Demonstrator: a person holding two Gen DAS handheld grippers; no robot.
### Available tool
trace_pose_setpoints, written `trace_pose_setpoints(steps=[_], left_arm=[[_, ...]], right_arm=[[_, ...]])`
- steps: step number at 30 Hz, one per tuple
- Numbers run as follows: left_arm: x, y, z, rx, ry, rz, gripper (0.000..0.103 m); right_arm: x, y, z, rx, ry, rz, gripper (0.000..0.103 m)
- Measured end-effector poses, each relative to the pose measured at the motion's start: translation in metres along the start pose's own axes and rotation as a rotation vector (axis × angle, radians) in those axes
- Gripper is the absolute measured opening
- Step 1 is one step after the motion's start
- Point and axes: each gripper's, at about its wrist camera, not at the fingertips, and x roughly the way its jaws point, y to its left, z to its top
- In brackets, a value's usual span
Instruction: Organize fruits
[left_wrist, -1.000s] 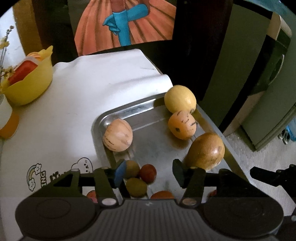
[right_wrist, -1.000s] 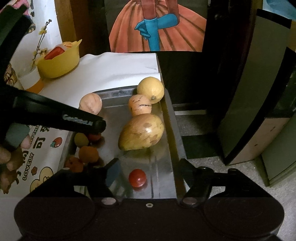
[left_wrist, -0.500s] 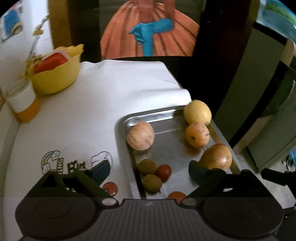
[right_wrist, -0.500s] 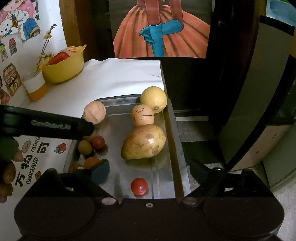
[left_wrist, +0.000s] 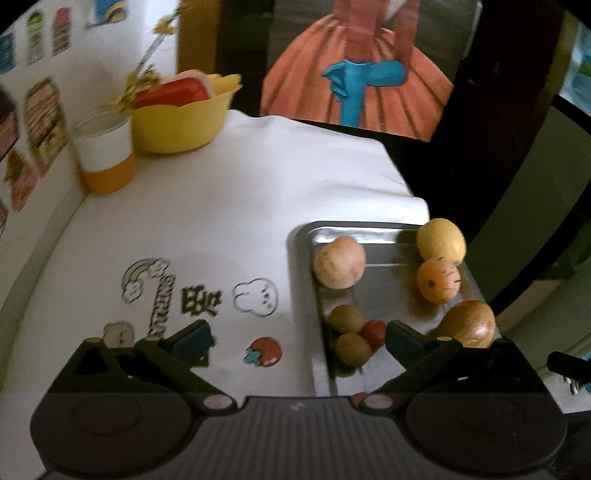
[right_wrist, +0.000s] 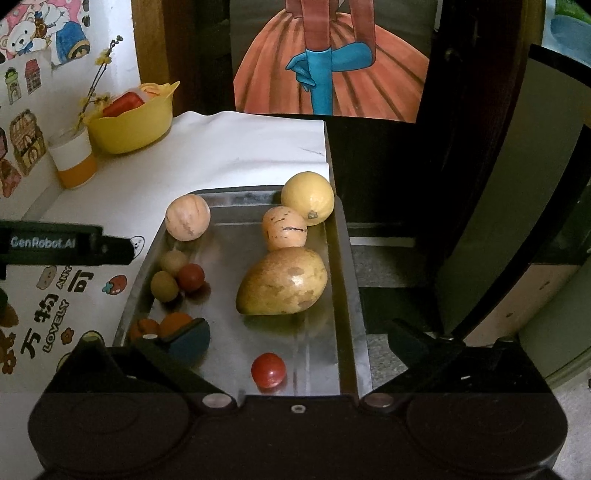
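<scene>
You are at a white table (right_wrist: 236, 155) with cartoon stickers, and a shiny metal tray (right_wrist: 341, 266) sits at its edge. All the fruit lies in that tray. The big brown mango (right_wrist: 282, 282) is smooth and egg-shaped, near the tray's right wall, with its long side slanting across the tray. Your right gripper (right_wrist: 297, 341) hangs over the tray's near end with its fingers wide apart and nothing in them. The mango is straight ahead of it, and a small red tomato (right_wrist: 268, 370) sits between the fingers. Your left gripper (left_wrist: 297, 339) is also wide apart and empty, half over the tray's left rim. So your right hand looks nearer to the mango. The round fruits beyond it look bumpy and may roll.
</scene>
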Motion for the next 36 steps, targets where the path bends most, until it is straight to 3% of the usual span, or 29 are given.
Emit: trace_pose_setpoints(steps=[18,28,36], left_arm=[[-0.025,0.015,-0.040,-0.003,-0.123,0.100,0.102],[-0.039,0.024,-0.061,-0.029,-0.188,0.042,0.102],[-0.040,0.024,-0.081,-0.003,-0.232,0.074,0.102]], right_arm=[[-0.004,0.006,-0.013,-0.014,-0.107,0.064,0.102],[-0.015,0.010,-0.019,-0.032,-0.178,0.088,0.102],[-0.019,0.017,-0.036,-0.027,-0.222,0.100,0.102]])
